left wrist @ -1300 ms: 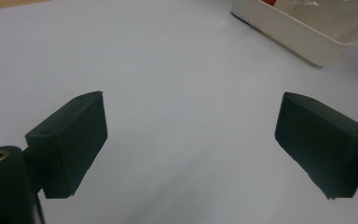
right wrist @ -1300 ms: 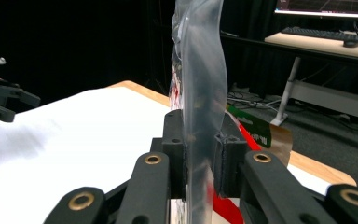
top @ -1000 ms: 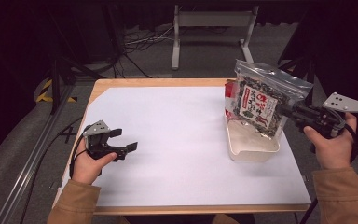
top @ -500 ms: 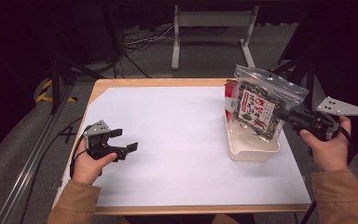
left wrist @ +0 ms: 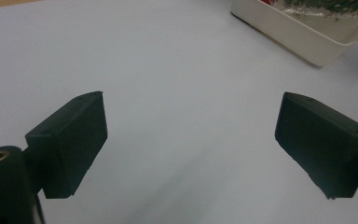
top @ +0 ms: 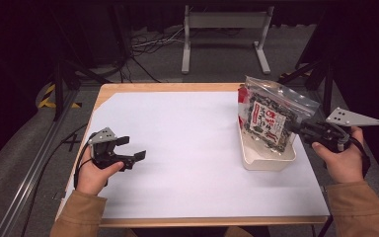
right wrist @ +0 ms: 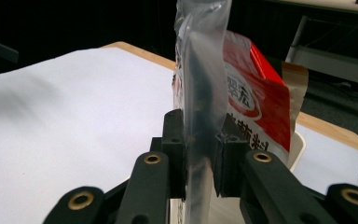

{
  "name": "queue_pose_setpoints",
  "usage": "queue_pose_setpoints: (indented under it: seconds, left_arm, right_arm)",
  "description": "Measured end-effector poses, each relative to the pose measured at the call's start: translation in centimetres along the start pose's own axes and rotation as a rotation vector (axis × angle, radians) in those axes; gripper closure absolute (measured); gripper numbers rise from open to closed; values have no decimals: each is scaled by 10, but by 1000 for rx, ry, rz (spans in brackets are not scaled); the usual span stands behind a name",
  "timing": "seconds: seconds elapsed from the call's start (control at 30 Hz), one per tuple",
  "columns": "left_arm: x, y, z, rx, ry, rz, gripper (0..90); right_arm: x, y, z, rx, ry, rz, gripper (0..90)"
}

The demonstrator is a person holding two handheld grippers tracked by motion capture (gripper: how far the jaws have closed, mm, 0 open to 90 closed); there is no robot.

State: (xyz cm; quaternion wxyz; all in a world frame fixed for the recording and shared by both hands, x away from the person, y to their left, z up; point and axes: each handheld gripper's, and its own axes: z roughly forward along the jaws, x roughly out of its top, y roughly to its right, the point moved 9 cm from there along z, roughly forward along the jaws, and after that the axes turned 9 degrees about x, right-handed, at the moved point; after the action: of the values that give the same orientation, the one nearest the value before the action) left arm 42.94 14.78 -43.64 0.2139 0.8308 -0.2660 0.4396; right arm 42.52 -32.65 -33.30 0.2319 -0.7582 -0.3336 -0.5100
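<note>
A clear plastic bag (top: 271,116) of dark snack with a red and white label stands upright over a white tray (top: 269,165) at the table's right. My right gripper (top: 298,129) is shut on the bag's right edge. In the right gripper view the jaws pinch the bag's clear edge (right wrist: 203,93) between the pads, at my right gripper (right wrist: 199,158). A red package (right wrist: 256,98) shows behind it. My left gripper (top: 131,148) rests near the table's left edge, open, with nothing between its jaws (left wrist: 191,140).
White paper (top: 177,138) covers the wooden table. The tray's wall (left wrist: 303,37) shows at the far right of the left gripper view. A metal stand (top: 224,34) and cables lie on the floor beyond the table.
My right gripper and the bag have shifted slightly down and left, closer over the tray. The left gripper has kept still.
</note>
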Motion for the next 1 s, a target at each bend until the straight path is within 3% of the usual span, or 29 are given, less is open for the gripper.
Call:
queue_pose_setpoints:
  seconds: [0.27,0.4,0.5,0.7,1.0]
  left_arm:
    - [-1,1,0,3,-4,4,100]
    - [-1,1,1,3,-8,9,99]
    - [-2,2,1,1,-11,7,99]
    - [-4,2,-1,6,-10,3,99]
    - [-12,-1,-7,18,-18,-7,98]
  right_arm:
    - [-11,2,-1,-4,-15,19,771]
    - [-13,1,1,-4,-20,15,771]
    - [-19,-3,9,-10,-57,10,771]
    - [-23,-7,12,-14,-58,-9,771]
    - [-25,7,9,-12,-8,66,767]
